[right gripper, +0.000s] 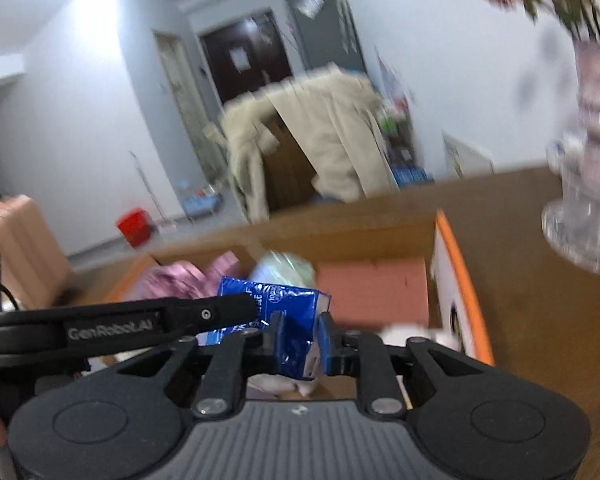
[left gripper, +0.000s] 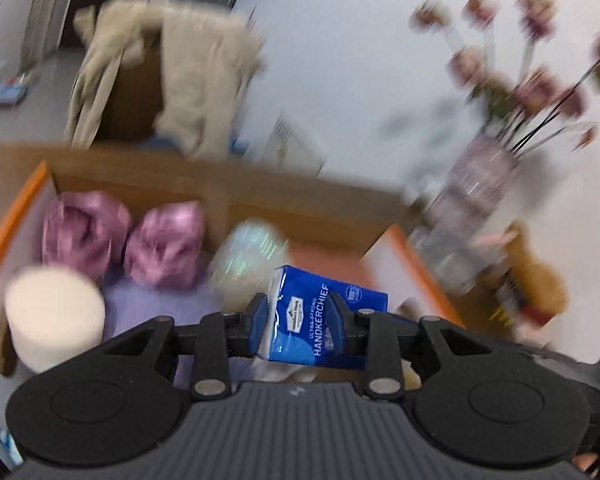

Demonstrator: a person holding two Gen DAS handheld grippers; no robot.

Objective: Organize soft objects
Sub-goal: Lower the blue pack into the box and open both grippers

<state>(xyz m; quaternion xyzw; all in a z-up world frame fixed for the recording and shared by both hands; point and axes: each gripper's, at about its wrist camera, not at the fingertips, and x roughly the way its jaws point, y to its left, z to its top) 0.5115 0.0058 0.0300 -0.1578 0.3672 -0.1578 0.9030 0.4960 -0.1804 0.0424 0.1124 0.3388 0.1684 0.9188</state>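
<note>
We see much through motion blur. At left, a white roll [left gripper: 54,316] and two pink bundles [left gripper: 122,236] lie in the orange-rimmed box [left gripper: 10,216]. Above it, our left gripper [left gripper: 298,322] and right gripper [right gripper: 300,338] both pinch the blue handkerchief pack [left gripper: 320,320], its long axis running near to far.

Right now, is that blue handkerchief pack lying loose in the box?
No, the blue handkerchief pack is pinched between the left gripper's fingers, raised above the box.
</note>
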